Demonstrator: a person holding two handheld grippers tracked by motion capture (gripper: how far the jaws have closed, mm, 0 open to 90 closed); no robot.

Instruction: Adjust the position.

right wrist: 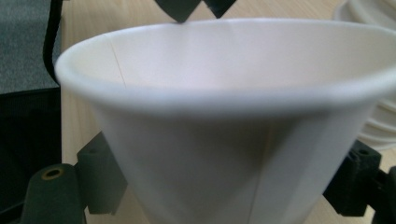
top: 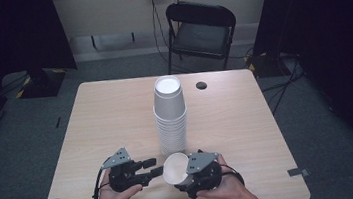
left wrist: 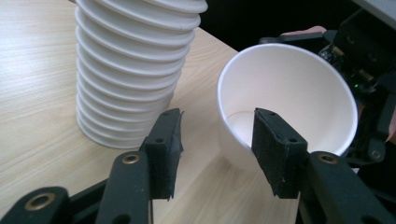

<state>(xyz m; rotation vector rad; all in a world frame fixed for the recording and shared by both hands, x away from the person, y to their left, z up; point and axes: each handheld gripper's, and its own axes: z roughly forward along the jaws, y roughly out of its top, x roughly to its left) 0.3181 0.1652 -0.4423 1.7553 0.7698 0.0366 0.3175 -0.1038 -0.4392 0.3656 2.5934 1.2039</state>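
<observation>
A tall stack of white paper cups (top: pixel 170 115) stands upside down in the middle of the wooden table (top: pixel 247 121); the left gripper view has the stack (left wrist: pixel 130 70) close on the left. My right gripper (top: pixel 180 175) is shut on a single white paper cup (top: pixel 175 169) near the front edge, tipped so its mouth faces left. In the right gripper view that cup (right wrist: pixel 224 116) sits between the two jaws. My left gripper (top: pixel 158 166) is open at the cup's mouth. In its own view the cup's (left wrist: pixel 289 93) near rim lies between the fingers (left wrist: pixel 163 154) without touching the pads.
A black folding chair (top: pixel 200 29) stands beyond the table's far edge. A small black round cap (top: pixel 201 85) sits on the table right of the stack. Dark curtains hang at both sides. Both hands rest at the table's front edge.
</observation>
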